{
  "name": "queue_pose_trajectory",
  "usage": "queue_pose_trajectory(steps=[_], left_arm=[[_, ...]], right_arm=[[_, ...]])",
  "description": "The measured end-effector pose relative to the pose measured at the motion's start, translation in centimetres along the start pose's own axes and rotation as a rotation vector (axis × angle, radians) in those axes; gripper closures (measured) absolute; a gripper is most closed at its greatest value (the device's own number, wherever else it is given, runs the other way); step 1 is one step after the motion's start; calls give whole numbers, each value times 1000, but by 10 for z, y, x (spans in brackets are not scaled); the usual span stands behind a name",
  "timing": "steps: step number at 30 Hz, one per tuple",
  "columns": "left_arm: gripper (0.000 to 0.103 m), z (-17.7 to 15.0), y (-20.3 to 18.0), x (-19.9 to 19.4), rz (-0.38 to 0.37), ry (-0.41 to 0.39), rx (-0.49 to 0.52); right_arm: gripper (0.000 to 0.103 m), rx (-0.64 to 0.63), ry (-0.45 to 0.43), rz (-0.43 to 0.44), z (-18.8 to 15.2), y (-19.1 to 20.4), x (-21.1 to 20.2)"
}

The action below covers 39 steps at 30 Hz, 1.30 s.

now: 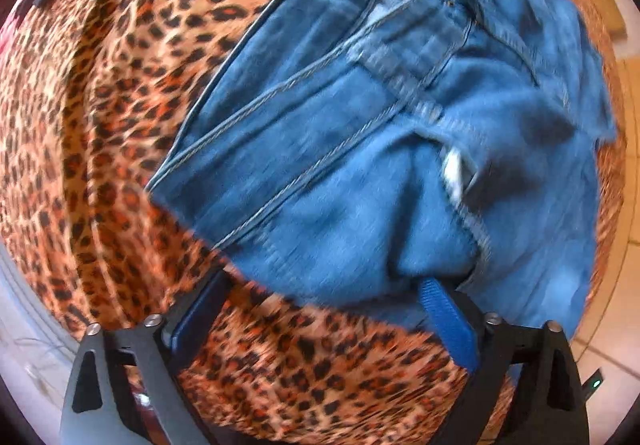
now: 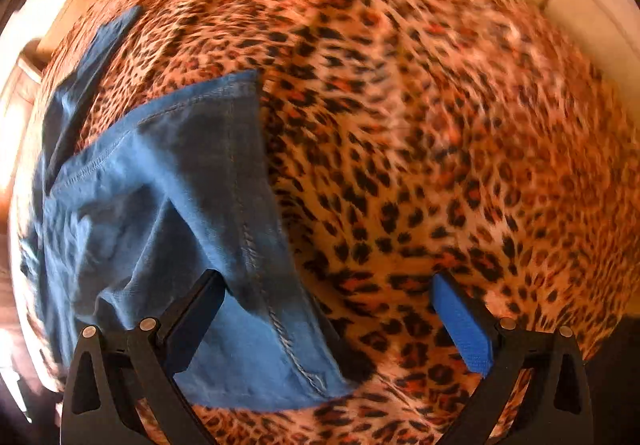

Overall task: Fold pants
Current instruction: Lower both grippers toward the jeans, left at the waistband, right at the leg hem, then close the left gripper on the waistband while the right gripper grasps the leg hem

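The pants (image 1: 380,133) are blue denim with pale double-stitched seams, lying bunched and partly folded on a soft cloth in an orange-and-black leopard print (image 1: 120,117). From my left tongs (image 1: 324,309), the denim fills the space ahead and to the right, with the stitched waistband and pocket edges furthest away. Its near fold hangs over the tip of my right-hand finger (image 1: 448,321), whose blue ribbed pad shows beneath it. The other finger sits over bare leopard print. These tongs are spread wide and clamp nothing.

From my right tongs (image 2: 328,321), a flat denim panel (image 2: 168,213) with a hemmed end and one long seam lies ahead and to the left, creased near me. Its lower corner passes between my fingers, and the dark left finger (image 2: 192,321) lies over the cloth. The blue-padded right finger (image 2: 460,325) sits over the print, well apart from the denim. These tongs are also spread wide, gripping nothing. Both views are motion-blurred.
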<state>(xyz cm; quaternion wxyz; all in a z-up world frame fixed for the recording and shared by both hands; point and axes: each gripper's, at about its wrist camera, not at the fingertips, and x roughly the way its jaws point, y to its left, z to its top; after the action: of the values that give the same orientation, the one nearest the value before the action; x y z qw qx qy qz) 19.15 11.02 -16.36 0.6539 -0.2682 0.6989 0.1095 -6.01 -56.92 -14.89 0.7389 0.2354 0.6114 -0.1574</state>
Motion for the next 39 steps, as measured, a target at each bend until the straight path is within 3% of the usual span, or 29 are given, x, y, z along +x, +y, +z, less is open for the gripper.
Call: queue_pose_trajectory(steps=[1, 2, 4, 5, 7, 8, 10, 11, 13, 15, 17, 19, 22, 25, 27, 29, 31, 33, 34, 35, 39], left_arm=[[6, 4, -3, 1, 7, -7, -11], [7, 7, -5, 1, 7, -24, -12], [20, 12, -13, -1, 66, -79, 2], [30, 12, -18, -3, 93, -86, 8], [55, 13, -22, -5, 145, -92, 28], [76, 12, -22, -9, 144, -80, 44], [79, 9, -21, -17, 111, -57, 40], [79, 8, -15, -16, 102, -43, 24], [78, 10, -8, -5, 116, -17, 5], [78, 9, -12, -2, 131, -33, 16], [77, 2, -22, 0, 173, -46, 90], [76, -2, -26, -11, 166, -43, 168], [69, 2, -24, -43, 83, -76, 217], [68, 36, -28, -72, 34, -88, 189], [68, 69, -34, -95, -7, -121, 166], [66, 100, -42, -134, 41, -249, 147], [57, 123, -56, -171, 13, -339, 149], [31, 141, -68, -192, -27, -386, 135], [23, 161, -73, -194, -30, -395, 120], [14, 146, -73, -187, -26, -394, 108], [16, 201, -77, -126, -60, -308, 4]], right_arm=[[13, -39, -11, 11, -1, 7, -2], [48, -103, -28, 2, -2, 16, -6], [81, -237, -28, -9, -1, 33, -11], [88, -291, -21, 2, 1, 38, -14], [89, -321, -36, 31, 13, 35, -29], [88, -290, -81, 63, 24, 25, -49], [87, -237, -122, 130, 39, 7, -72], [87, -236, -128, 118, 46, -2, -78], [87, -254, -96, 55, 53, -9, -67], [83, -225, -6, -65, 55, -21, -38], [83, -157, 14, -97, 59, -42, -29], [83, -119, -12, -57, 66, -54, -39], [76, -170, -90, -31, 92, -42, -69], [59, -251, -154, 29, 138, 1, -94], [58, -301, -193, 110, 177, 41, -108], [54, -325, -225, 200, 215, 82, -116], [41, -327, -234, 270, 253, 123, -113], [41, -328, -230, 312, 281, 165, -98], [40, -323, -221, 326, 287, 175, -91], [37, -309, -187, 346, 296, 193, -73], [37, -249, -102, 329, 316, 228, -1]])
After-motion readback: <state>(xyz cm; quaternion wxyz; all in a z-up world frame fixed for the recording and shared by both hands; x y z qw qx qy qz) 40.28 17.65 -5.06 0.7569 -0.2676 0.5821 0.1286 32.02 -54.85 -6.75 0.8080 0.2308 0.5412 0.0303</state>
